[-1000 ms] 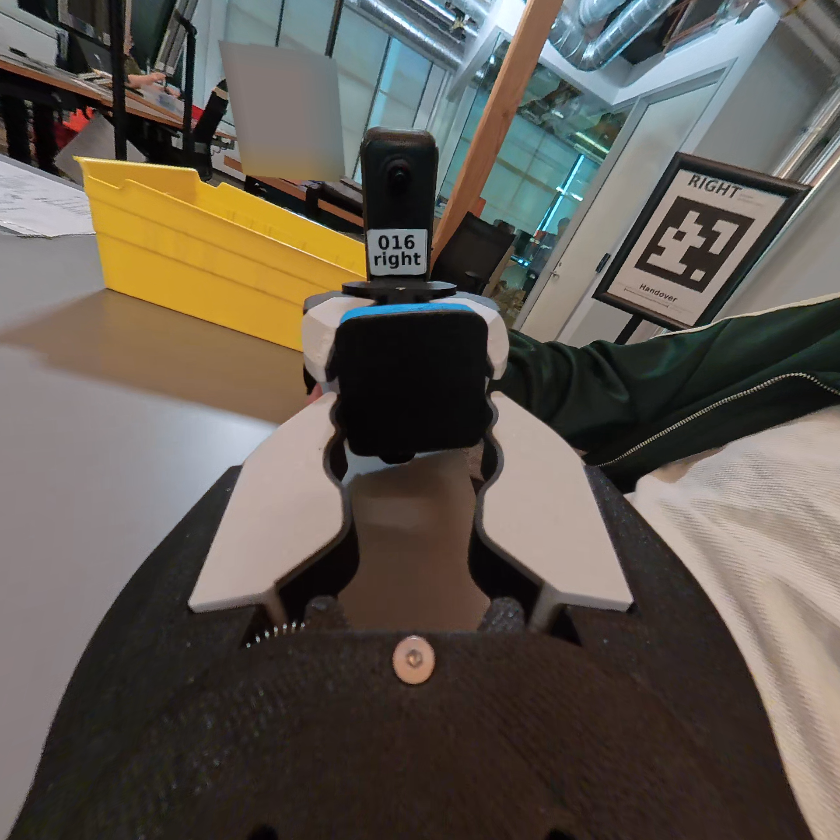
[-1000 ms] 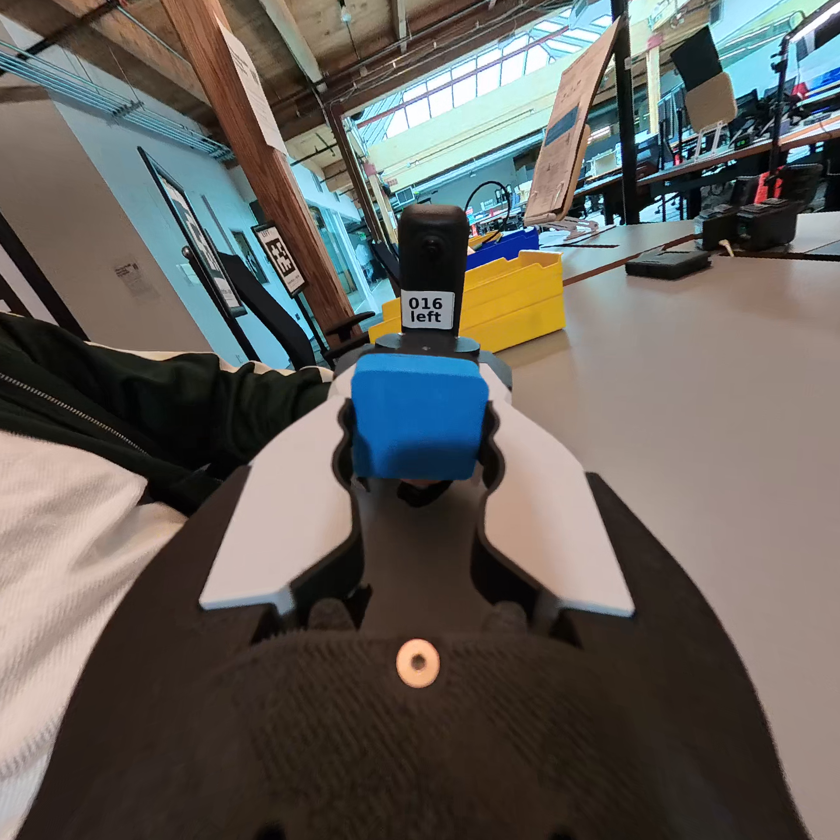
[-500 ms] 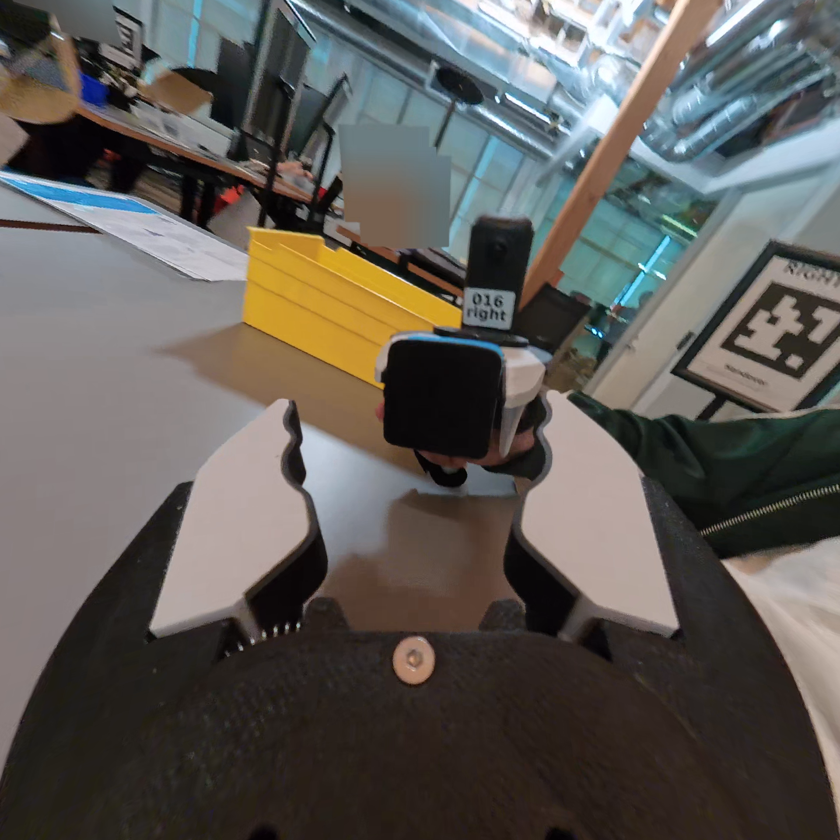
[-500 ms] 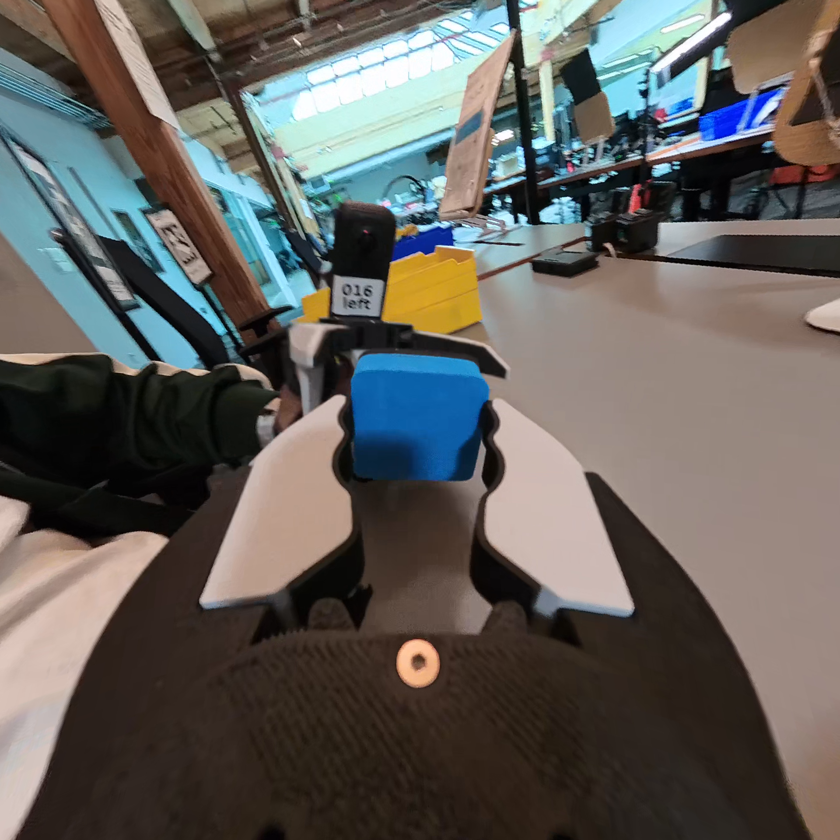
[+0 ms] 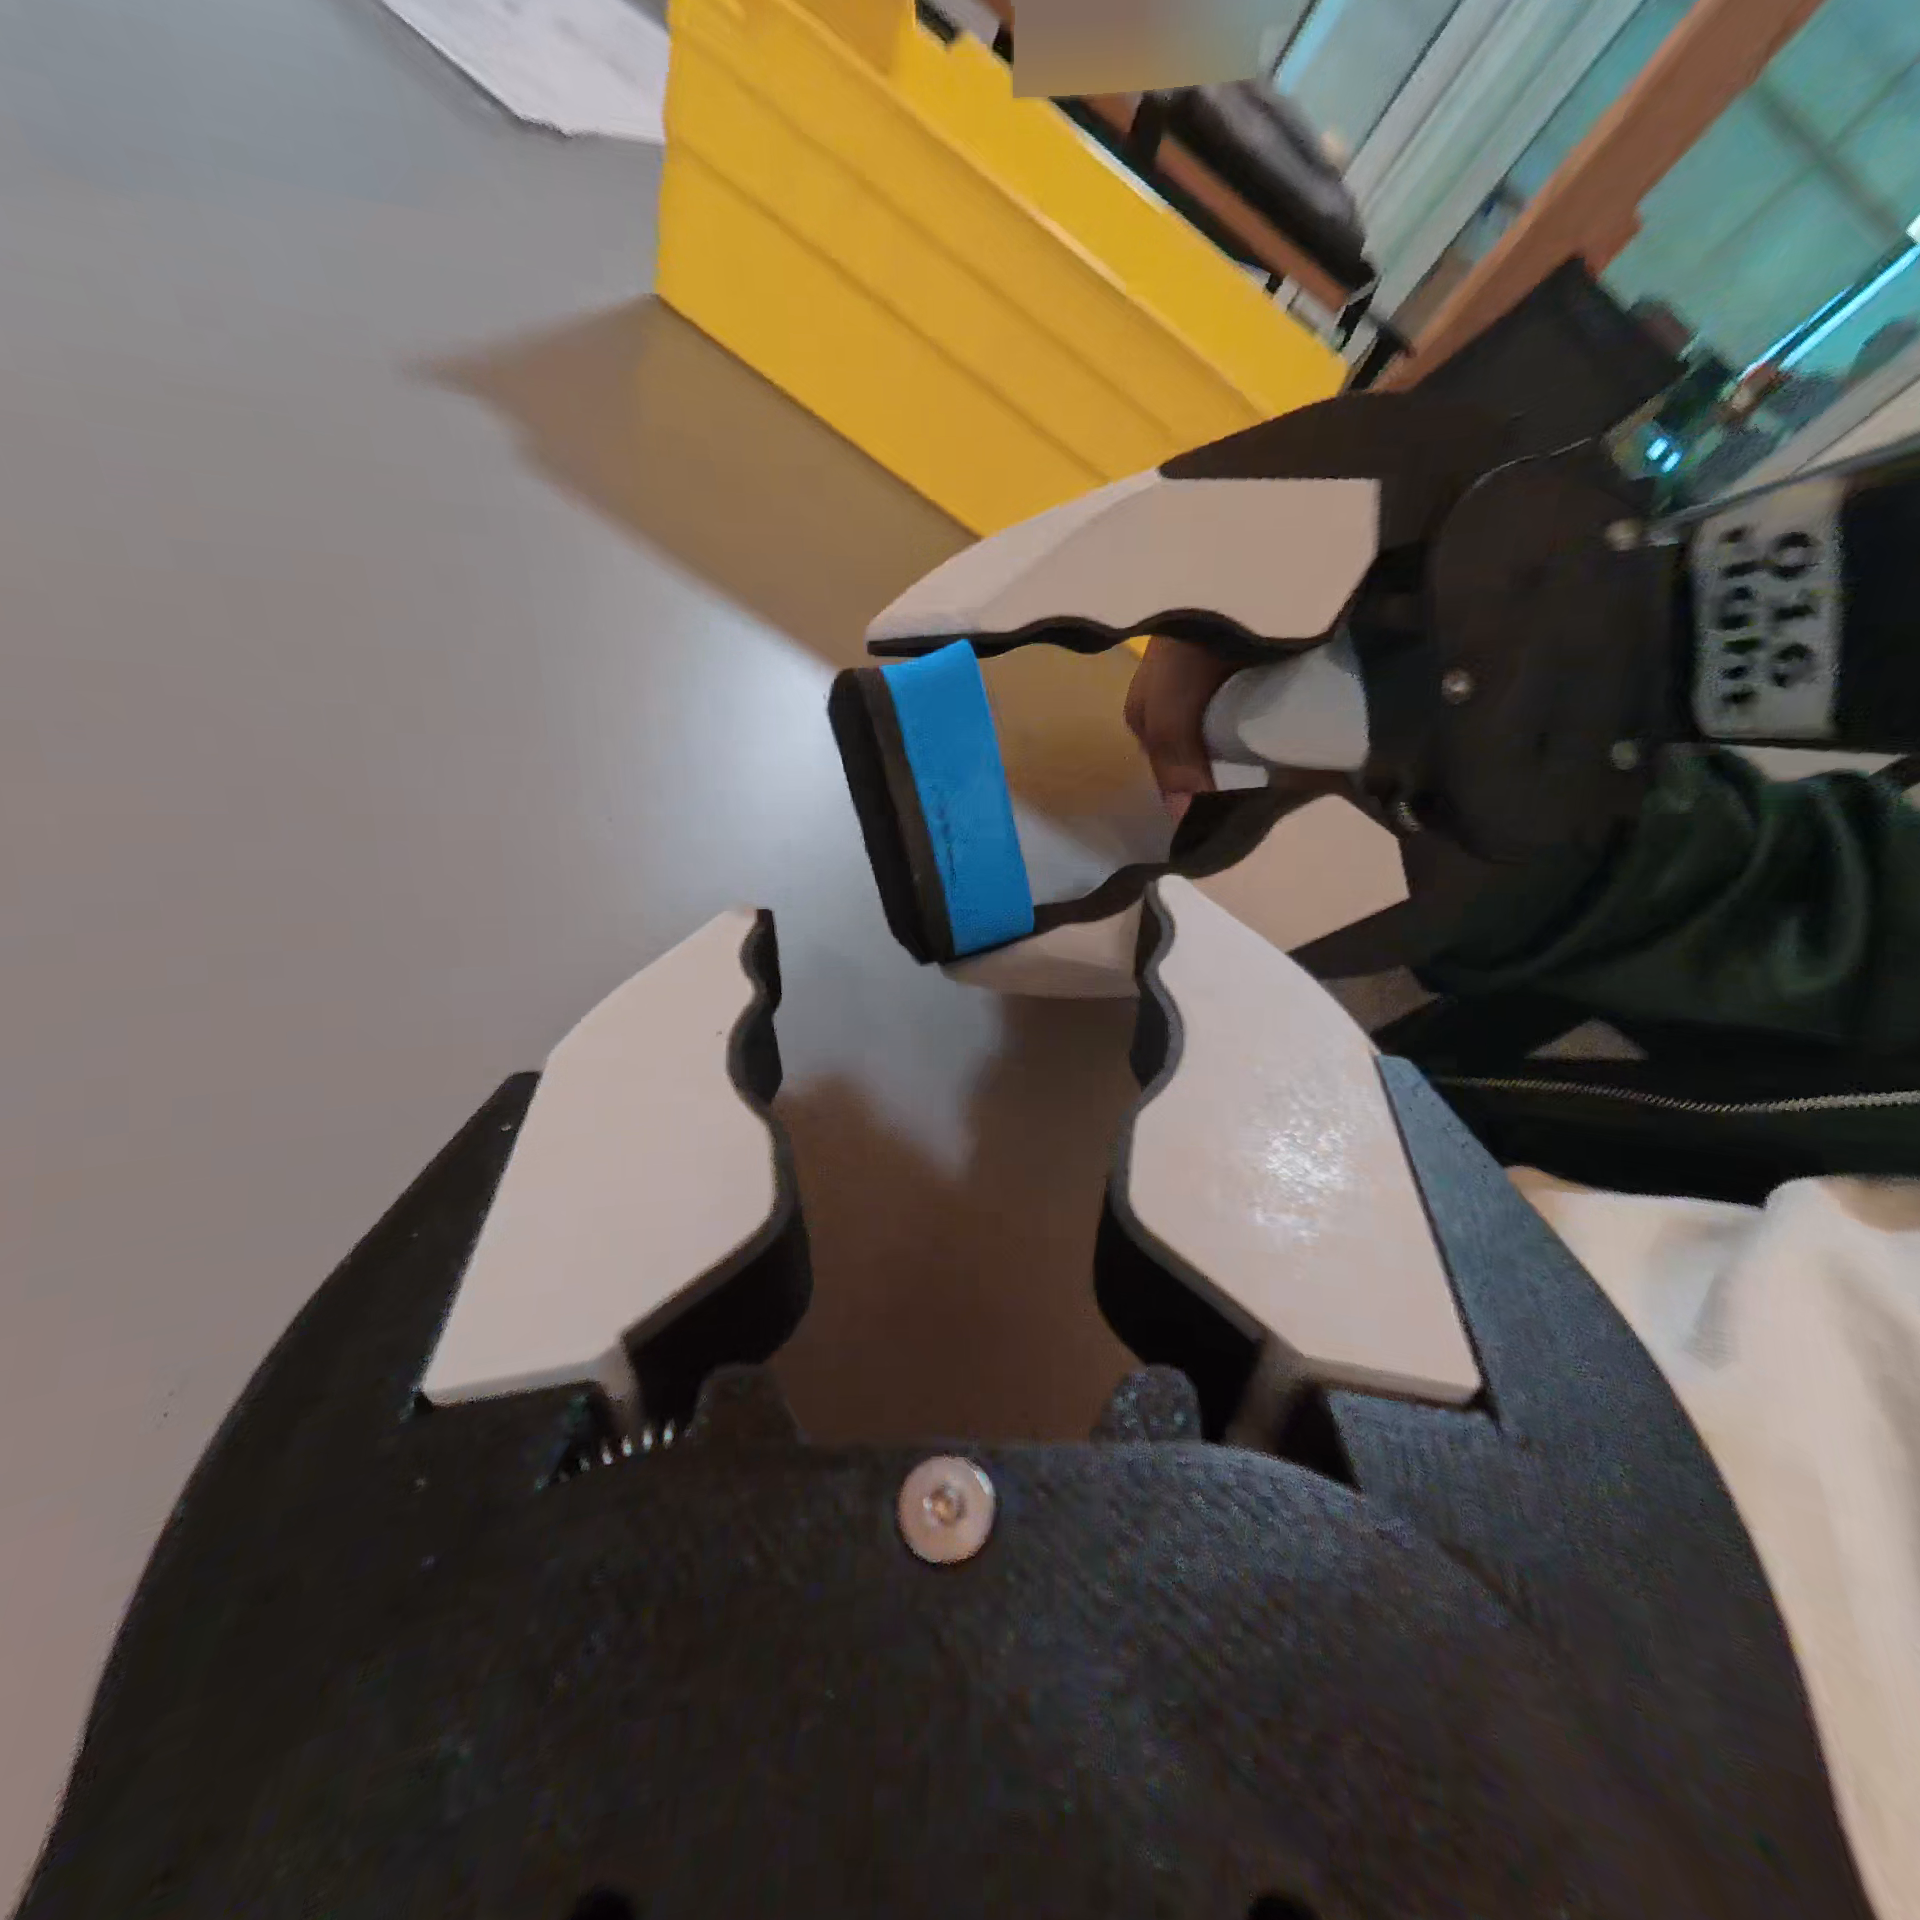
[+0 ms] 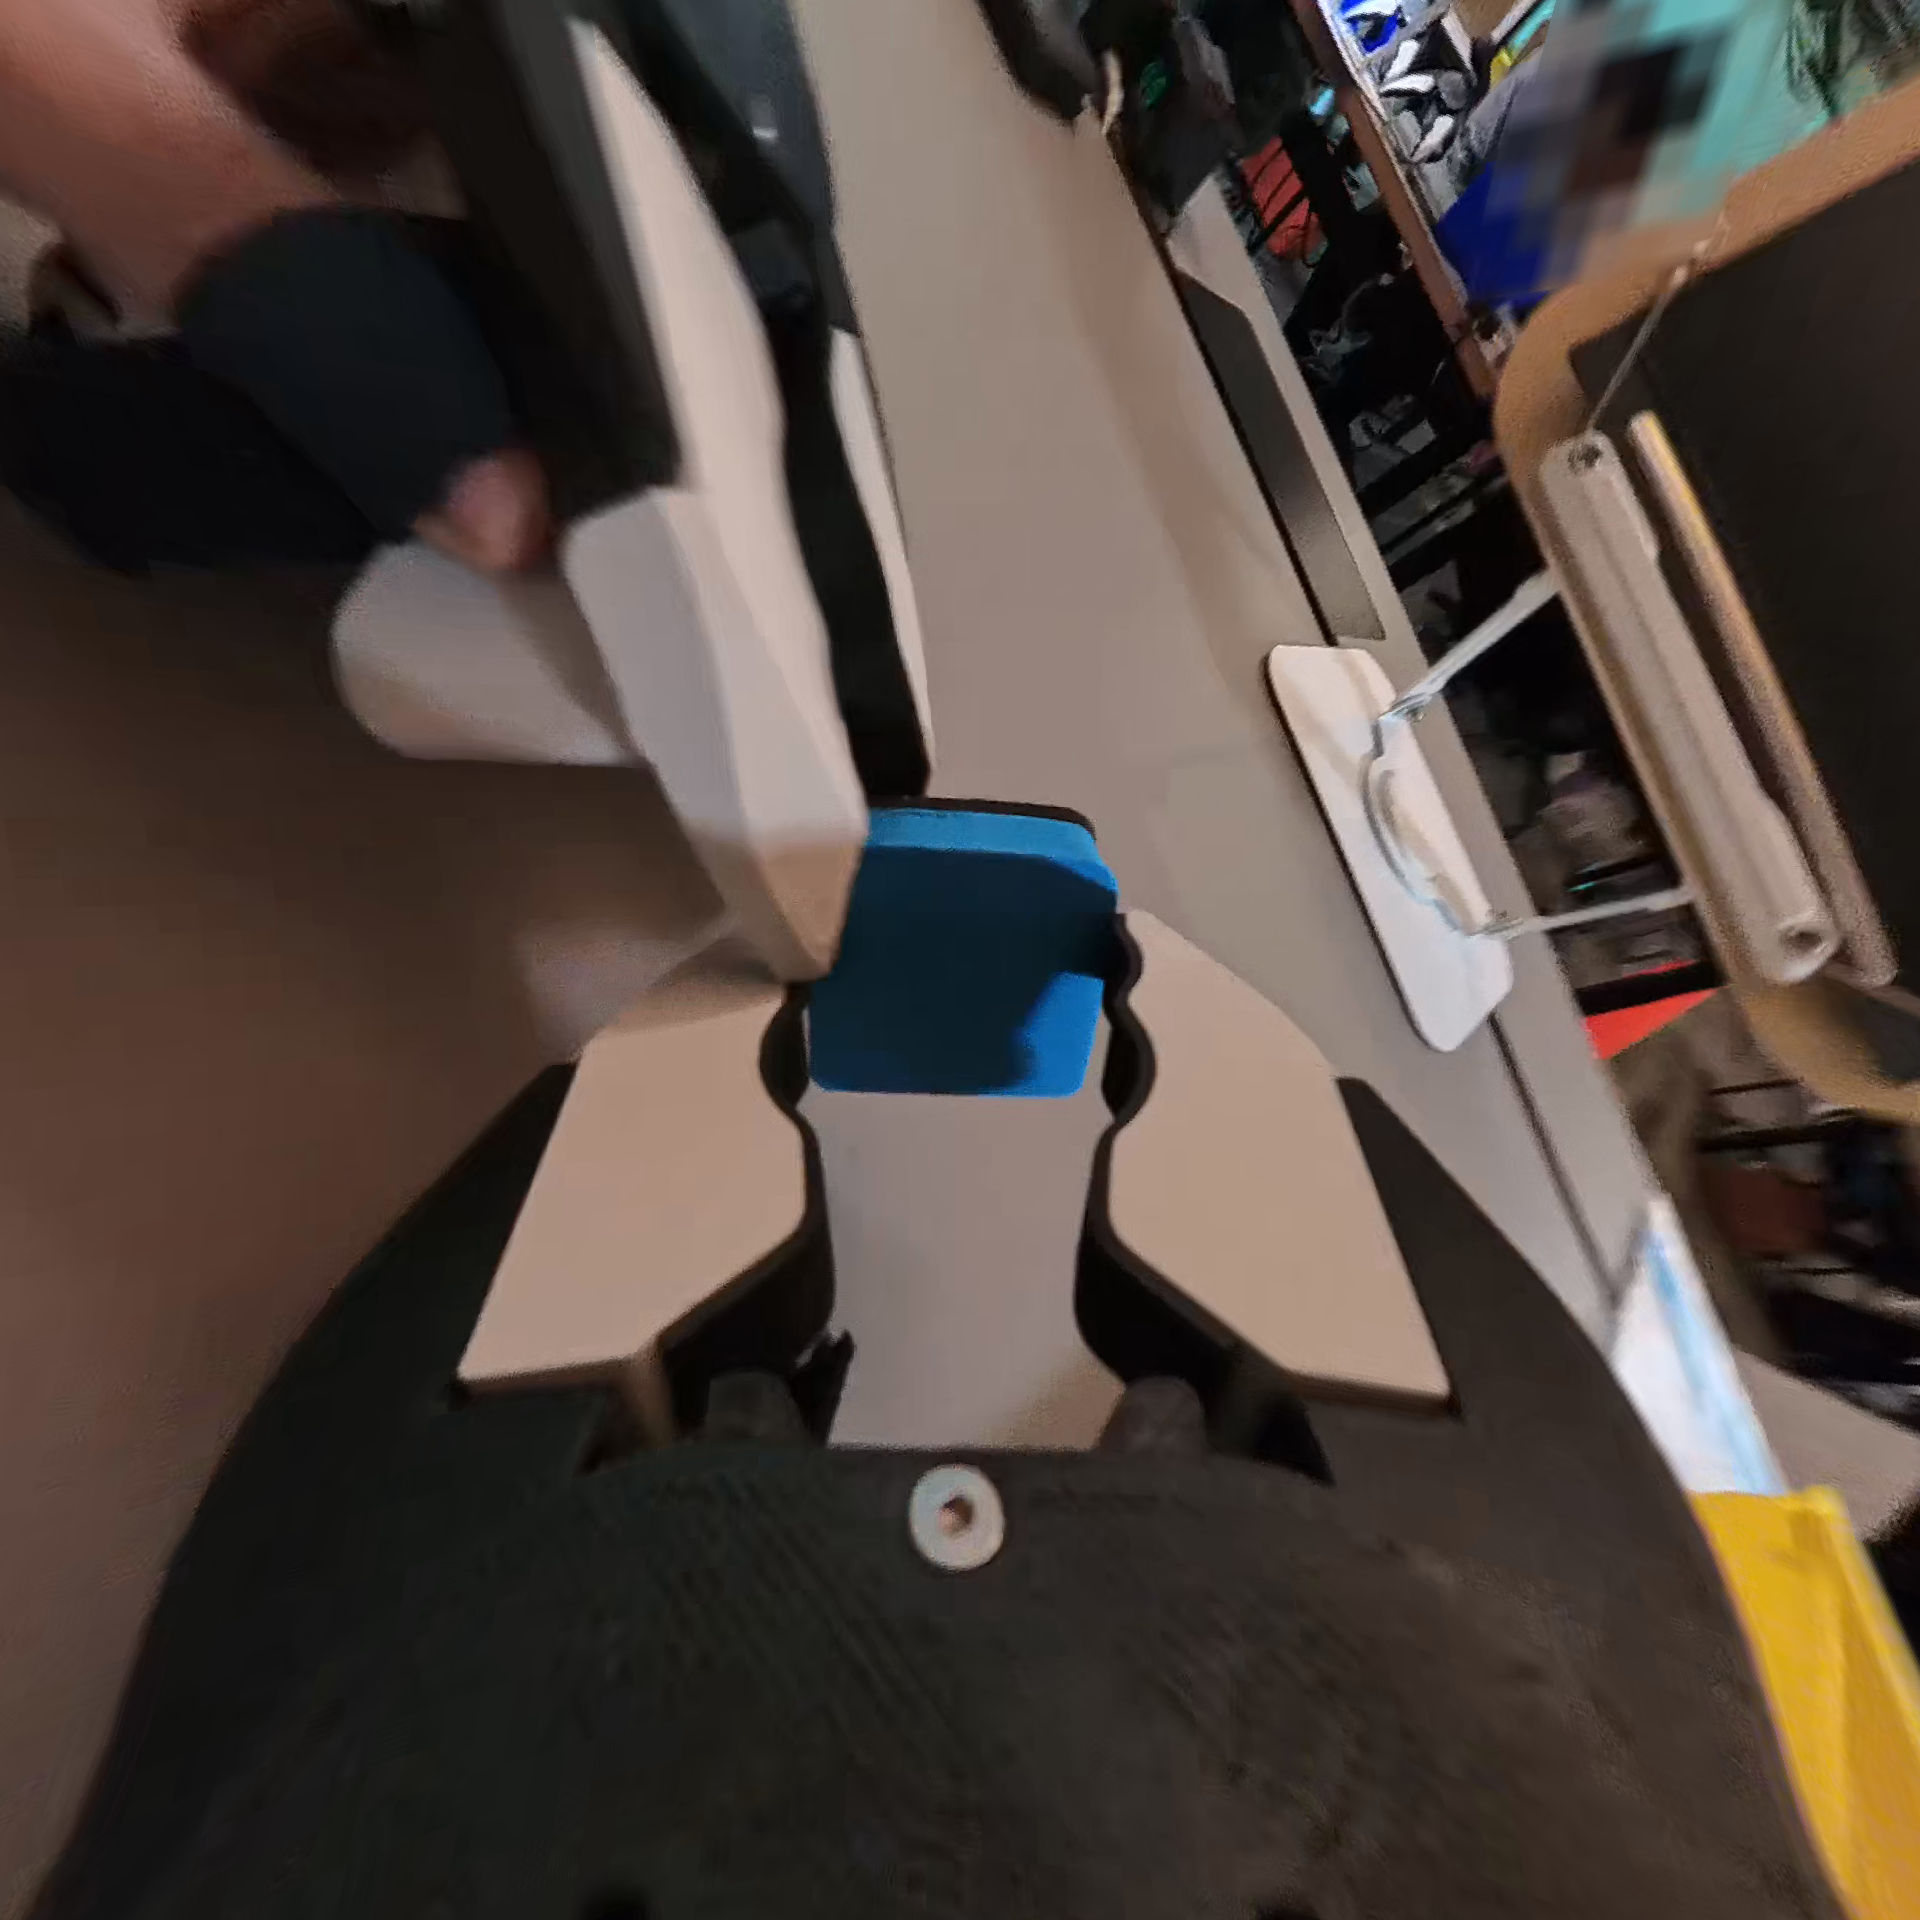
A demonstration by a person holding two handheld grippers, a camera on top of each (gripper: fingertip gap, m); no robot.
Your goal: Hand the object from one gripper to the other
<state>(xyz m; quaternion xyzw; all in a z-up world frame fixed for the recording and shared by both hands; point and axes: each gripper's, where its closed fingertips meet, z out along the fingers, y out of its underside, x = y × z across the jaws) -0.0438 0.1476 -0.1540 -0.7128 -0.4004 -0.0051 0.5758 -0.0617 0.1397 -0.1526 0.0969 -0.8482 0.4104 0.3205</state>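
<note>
Over the grey table (image 5: 260,727), on the left, the left gripper (image 5: 951,940) has its two fingers spread apart and holds nothing. Just to its right, the right gripper (image 5: 914,805) squeezes the blue and black foam block (image 5: 940,810) by its tips. The yellow bin (image 5: 935,281) sits far behind. The block looks passed over, so the right gripper should hold tight and pull away slowly without bumping the empty one.

The pad (image 5: 940,816) is held between the right gripper (image 5: 914,800) fingers, just ahead of the left gripper (image 5: 956,935), above the table (image 5: 260,623). A bin (image 5: 935,281) is set further back.
</note>
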